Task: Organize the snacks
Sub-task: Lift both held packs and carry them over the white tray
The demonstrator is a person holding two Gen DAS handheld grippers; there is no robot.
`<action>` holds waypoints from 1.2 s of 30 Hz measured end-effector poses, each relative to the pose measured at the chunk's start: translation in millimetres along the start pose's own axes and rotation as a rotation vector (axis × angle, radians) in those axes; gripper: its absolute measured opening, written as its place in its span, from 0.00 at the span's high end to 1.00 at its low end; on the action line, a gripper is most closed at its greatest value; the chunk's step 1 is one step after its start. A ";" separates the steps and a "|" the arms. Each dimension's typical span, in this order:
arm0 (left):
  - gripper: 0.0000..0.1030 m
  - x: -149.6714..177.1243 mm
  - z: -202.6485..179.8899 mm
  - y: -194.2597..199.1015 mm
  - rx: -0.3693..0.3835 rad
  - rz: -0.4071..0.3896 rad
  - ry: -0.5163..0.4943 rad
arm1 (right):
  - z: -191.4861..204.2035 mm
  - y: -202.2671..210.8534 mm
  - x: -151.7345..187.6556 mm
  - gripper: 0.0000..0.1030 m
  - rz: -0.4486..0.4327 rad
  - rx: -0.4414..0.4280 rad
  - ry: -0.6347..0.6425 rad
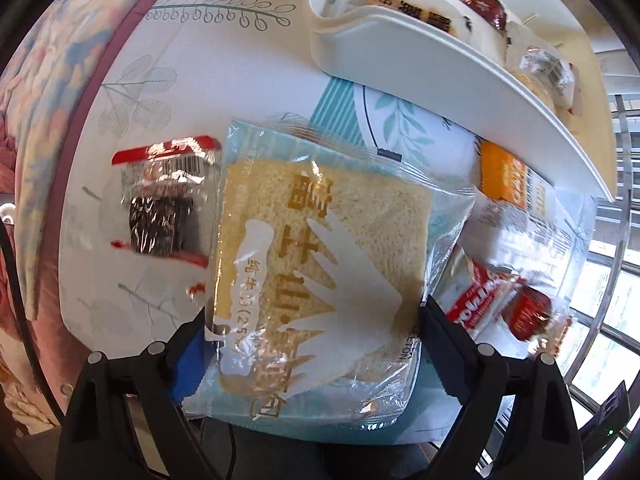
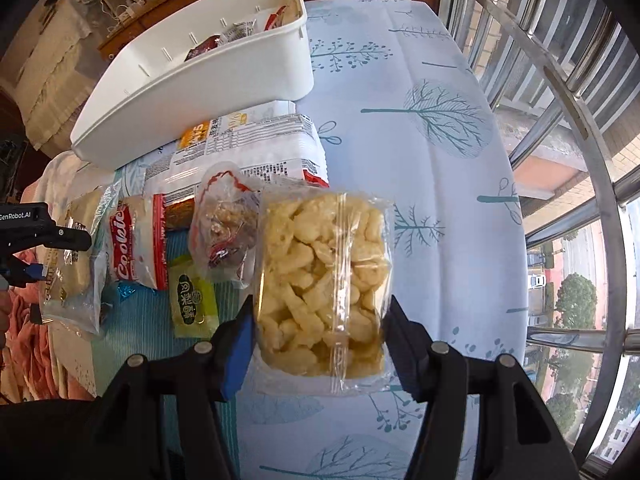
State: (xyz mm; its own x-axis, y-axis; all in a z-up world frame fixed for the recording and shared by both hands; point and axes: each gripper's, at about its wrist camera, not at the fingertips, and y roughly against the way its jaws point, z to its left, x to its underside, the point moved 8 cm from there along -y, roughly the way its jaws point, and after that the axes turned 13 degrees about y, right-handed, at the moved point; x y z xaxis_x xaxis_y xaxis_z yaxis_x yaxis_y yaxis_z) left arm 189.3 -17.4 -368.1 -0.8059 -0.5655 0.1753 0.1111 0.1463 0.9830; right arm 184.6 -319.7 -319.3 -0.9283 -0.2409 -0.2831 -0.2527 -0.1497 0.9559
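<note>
Left gripper (image 1: 312, 344) we hold wide around the bread packet (image 1: 320, 264), both pads against its sides, lifted off the tablecloth (image 1: 168, 40). Only its own view shows the dark wrapped snack (image 1: 164, 200) to the left. Right gripper (image 2: 320, 328), at a narrower spread, clamps the clear bag of puffed pieces (image 2: 324, 280). Only that view shows the cookie packet (image 2: 140, 244), the green sachet (image 2: 192, 300), the white bin (image 2: 200, 80) behind, and the window rails (image 2: 560, 92) at right.

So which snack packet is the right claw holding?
The clear bag of pale puffed pieces, pinched in the right claw; the cookie packet lies on the table.
</note>
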 end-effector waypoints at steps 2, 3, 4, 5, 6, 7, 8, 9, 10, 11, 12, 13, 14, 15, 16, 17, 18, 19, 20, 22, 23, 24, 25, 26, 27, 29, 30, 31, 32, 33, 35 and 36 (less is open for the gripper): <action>0.11 10.4 1.8 9.0 0.009 -0.011 0.002 | 0.7 9.1 -0.5 0.42 -0.024 -0.011 0.008; 0.11 15.4 3.0 12.9 0.015 -0.017 0.003 | 3.3 13.4 -2.4 0.42 -0.037 -0.018 0.010; 0.11 21.0 4.2 18.8 0.022 -0.025 0.006 | 5.3 18.1 -4.3 0.42 -0.050 -0.026 0.010; 0.11 25.5 4.7 24.6 0.030 -0.034 0.009 | 5.4 22.3 -7.6 0.42 -0.063 -0.033 0.009; 0.11 29.8 5.3 30.4 0.038 -0.043 0.011 | 7.3 23.8 -12.1 0.42 -0.074 -0.039 0.009; 0.12 33.9 6.0 36.5 0.048 -0.053 0.012 | 9.5 29.8 -13.2 0.42 -0.087 -0.045 0.011; 0.12 38.4 6.6 45.6 0.058 -0.067 0.013 | 9.7 33.5 -16.6 0.42 -0.100 -0.047 0.014; 0.12 39.7 9.8 53.3 0.067 -0.077 0.013 | 9.4 36.8 -21.1 0.42 -0.111 -0.049 0.016; 0.12 43.6 10.8 62.6 0.080 -0.090 0.012 | 9.5 40.7 -24.1 0.42 -0.120 -0.053 0.018; 0.12 37.7 6.3 70.8 0.090 -0.099 0.009 | 10.4 44.8 -26.9 0.42 -0.131 -0.062 0.019; 0.12 32.6 10.4 78.5 0.099 -0.107 0.007 | 11.9 48.8 -31.5 0.42 -0.143 -0.073 0.018; 0.12 34.5 11.5 87.8 0.107 -0.119 0.004 | 13.2 52.6 -35.0 0.42 -0.152 -0.080 0.018; 0.12 34.2 9.4 92.2 0.112 -0.127 0.002 | 14.6 55.4 -39.1 0.42 -0.160 -0.085 0.021; 0.12 33.6 11.9 98.5 0.119 -0.137 -0.003 | 17.1 58.8 -43.9 0.42 -0.171 -0.090 0.024; 0.12 33.6 10.8 103.7 0.124 -0.147 -0.006 | 19.8 62.0 -48.8 0.42 -0.182 -0.095 0.028; 0.12 32.9 10.0 110.8 0.128 -0.156 -0.009 | 22.4 65.1 -53.0 0.42 -0.191 -0.098 0.033; 0.12 32.1 9.0 116.2 0.131 -0.163 -0.013 | 25.7 68.1 -57.4 0.42 -0.201 -0.102 0.040; 0.12 31.2 9.3 121.7 0.133 -0.168 -0.016 | 29.5 71.5 -62.8 0.42 -0.212 -0.105 0.047; 0.12 28.1 8.3 129.6 0.135 -0.172 -0.020 | 32.9 75.1 -67.1 0.42 -0.221 -0.109 0.053; 0.12 21.9 5.4 140.4 0.138 -0.178 -0.034 | 39.0 80.3 -78.5 0.42 -0.241 -0.113 0.067; 0.12 17.7 0.6 148.7 0.149 -0.188 -0.051 | 42.3 83.2 -84.4 0.42 -0.250 -0.113 0.071; 0.12 13.7 -4.3 155.1 0.163 -0.197 -0.067 | 45.5 86.1 -90.6 0.42 -0.261 -0.113 0.076; 0.12 10.2 -7.6 160.9 0.173 -0.203 -0.079 | 48.1 88.8 -96.7 0.42 -0.270 -0.111 0.081; 0.12 6.1 -12.4 169.1 0.181 -0.212 -0.094 | 50.8 91.2 -102.9 0.42 -0.278 -0.108 0.085; 0.12 2.0 -16.2 174.9 0.185 -0.222 -0.106 | 53.5 93.1 -109.4 0.42 -0.285 -0.104 0.089; 0.12 -8.3 -27.2 189.2 0.195 -0.247 -0.138 | 58.1 96.9 -120.9 0.42 -0.299 -0.103 0.094; 0.12 -13.0 -32.0 193.8 0.201 -0.257 -0.152 | 60.1 98.5 -125.4 0.42 -0.306 -0.102 0.095; 0.12 -18.5 -37.9 198.0 0.212 -0.266 -0.167 | 61.9 99.8 -130.6 0.42 -0.312 -0.100 0.097; 0.12 -25.4 -44.8 202.4 0.234 -0.273 -0.186 | 63.9 100.7 -135.4 0.42 -0.316 -0.097 0.097; 0.12 -31.2 -49.8 205.5 0.250 -0.277 -0.195 | 65.5 100.9 -140.0 0.42 -0.320 -0.093 0.096; 0.12 -41.3 -59.6 211.4 0.276 -0.286 -0.217 | 67.9 100.4 -149.3 0.42 -0.324 -0.090 0.094; 0.12 -46.5 -64.6 214.1 0.289 -0.296 -0.231 | 68.8 100.1 -153.8 0.42 -0.327 -0.087 0.092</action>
State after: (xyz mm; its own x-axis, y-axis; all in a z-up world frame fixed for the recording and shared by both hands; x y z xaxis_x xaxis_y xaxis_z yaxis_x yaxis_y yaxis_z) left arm 288.2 -12.2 -162.3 -0.8904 -0.4264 -0.1591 -0.2830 0.2448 0.9274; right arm 283.4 -231.6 -174.7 -0.7729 -0.2512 -0.5827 -0.5045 -0.3135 0.8045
